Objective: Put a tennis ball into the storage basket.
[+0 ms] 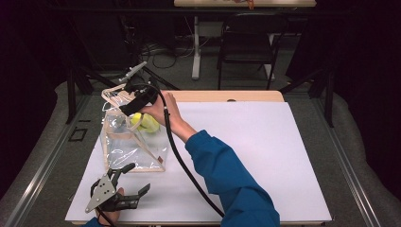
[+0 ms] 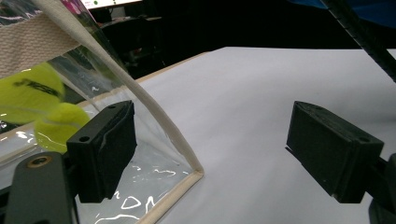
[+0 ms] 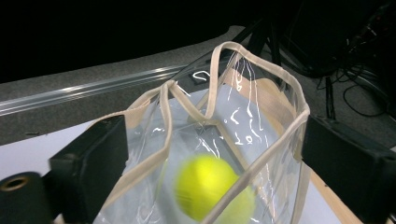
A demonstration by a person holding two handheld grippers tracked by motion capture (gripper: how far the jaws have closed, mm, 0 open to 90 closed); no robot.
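Observation:
A clear plastic bag [image 1: 124, 142] with beige trim and handles stands upright on the white table at the left. My right gripper [image 1: 125, 109] hangs over its open mouth with its jaws open and wide apart. In the right gripper view, a blurred yellow tennis ball [image 3: 210, 192] lies inside the bag [image 3: 261, 77], below the right gripper [image 3: 217, 154] and clear of both pads. Through the bag wall [image 2: 140, 186], the left gripper view shows two tennis balls [image 2: 58, 125]. My left gripper [image 1: 136, 178] rests near the table's front edge, open and empty, just in front of the bag's corner.
The white table top [image 1: 255, 142] stretches to the right of the bag. The right gripper's black cable [image 1: 185, 166] trails across the table toward the front. A black chair [image 1: 248, 38] and stand legs are on the floor beyond the far edge.

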